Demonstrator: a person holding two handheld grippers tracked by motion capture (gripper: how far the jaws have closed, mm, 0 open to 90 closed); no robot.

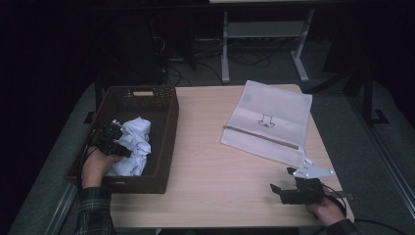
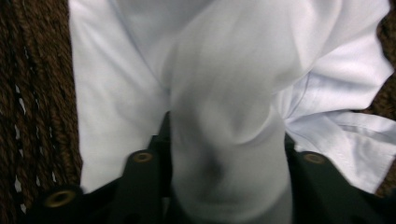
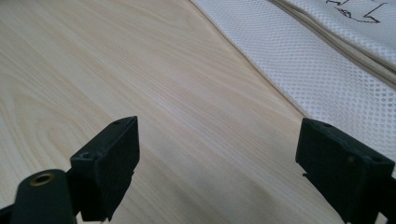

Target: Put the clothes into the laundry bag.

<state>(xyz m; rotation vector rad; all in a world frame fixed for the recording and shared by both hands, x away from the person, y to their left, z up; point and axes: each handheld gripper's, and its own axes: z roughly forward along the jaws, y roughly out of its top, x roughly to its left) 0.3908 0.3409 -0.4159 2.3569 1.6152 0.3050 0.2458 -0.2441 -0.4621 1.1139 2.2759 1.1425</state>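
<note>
Between the left jaws: a fold of crumpled white cotton cloth [image 2: 224, 140], soft and smooth, with stitched seams showing to the right of the jaws.
Left gripper [image 1: 113, 140]: black, its jaws pinching that bunched fold; blurred close up in the left gripper view.
Cloth, place: heaped in the near half of the dark brown woven rectangular basket [image 1: 166, 147], whose braided wall stands to the left of the left jaws.
Cloth, lie: a rumpled heap, its longer stretch running from the jaws away toward the basket's far end.
Right gripper [image 1: 278, 188]: black, grey three-cornered plate on top, jaws spread wide with nothing between them, low over the pale wood-grain table [image 3: 140, 70].
Beyond the right jaws, to their right: flat white mesh fabric bag [image 3: 336, 79], finely dotted weave, cream strip along one edge.
Marking: a small black line drawing on the bag; no readable writing.
</note>
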